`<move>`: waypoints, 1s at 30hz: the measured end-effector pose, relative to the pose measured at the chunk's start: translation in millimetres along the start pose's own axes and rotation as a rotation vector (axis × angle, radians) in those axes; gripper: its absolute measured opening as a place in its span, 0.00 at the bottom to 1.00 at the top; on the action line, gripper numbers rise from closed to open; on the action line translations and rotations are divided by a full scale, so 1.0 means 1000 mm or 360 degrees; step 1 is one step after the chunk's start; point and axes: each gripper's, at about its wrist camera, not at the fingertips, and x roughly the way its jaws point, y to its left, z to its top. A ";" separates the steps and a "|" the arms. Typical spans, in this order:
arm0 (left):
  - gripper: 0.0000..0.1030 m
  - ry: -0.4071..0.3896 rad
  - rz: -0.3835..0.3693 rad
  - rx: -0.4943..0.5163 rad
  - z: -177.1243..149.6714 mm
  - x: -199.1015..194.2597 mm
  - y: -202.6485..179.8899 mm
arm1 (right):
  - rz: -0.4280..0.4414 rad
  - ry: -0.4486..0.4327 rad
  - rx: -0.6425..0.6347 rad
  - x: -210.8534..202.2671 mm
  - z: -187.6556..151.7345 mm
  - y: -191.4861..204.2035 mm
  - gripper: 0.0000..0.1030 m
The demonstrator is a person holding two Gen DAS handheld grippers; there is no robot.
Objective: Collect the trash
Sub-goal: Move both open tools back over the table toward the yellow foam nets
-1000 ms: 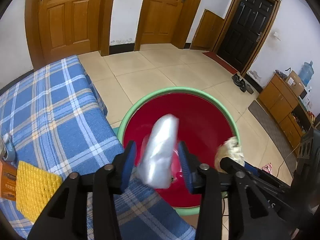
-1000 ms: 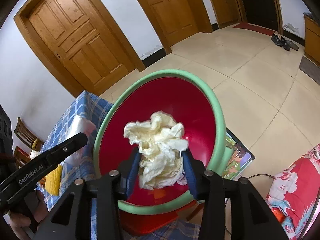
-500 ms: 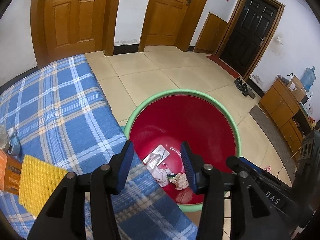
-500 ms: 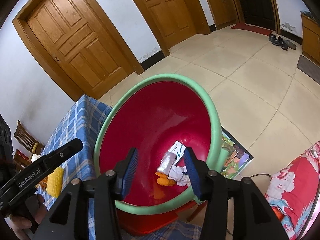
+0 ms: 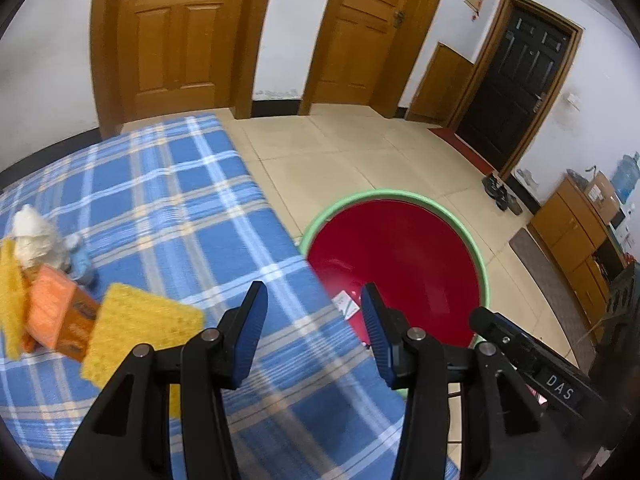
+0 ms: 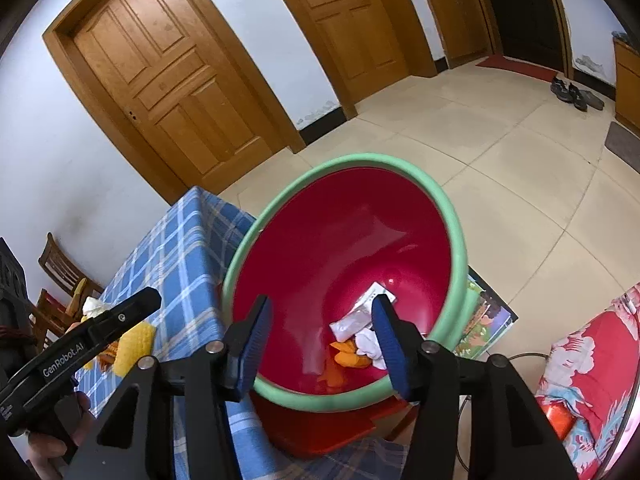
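In the left wrist view the left gripper (image 5: 314,304) hangs spread wide and empty over the right edge of the blue plaid table (image 5: 168,208), where the cloth drops to bare tiled floor (image 5: 352,160) and the round red basin (image 5: 404,264) with its green rim; a crumpled tissue (image 5: 30,232), an orange box (image 5: 58,312) and a knobbly yellow sponge (image 5: 136,328) lie well apart near the left edge. In the right wrist view the right gripper (image 6: 322,330) is likewise wide apart and empty above the basin (image 6: 344,240), with the dropped trash (image 6: 358,336), white wrappers and orange scraps, on the smooth bottom just beyond its fingertips.
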 end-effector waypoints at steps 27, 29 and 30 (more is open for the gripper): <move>0.48 -0.0193 0.0269 -0.0234 -0.012 -0.076 0.109 | 0.0108 0.0031 -0.0198 -0.004 -0.019 0.078 0.60; 0.50 -0.0205 0.0300 -0.0261 -0.013 -0.080 0.120 | 0.0115 0.0040 -0.0218 -0.002 -0.021 0.085 0.60; 0.51 -0.0211 0.0316 -0.0276 -0.014 -0.082 0.126 | 0.0118 0.0044 -0.0226 -0.001 -0.022 0.089 0.60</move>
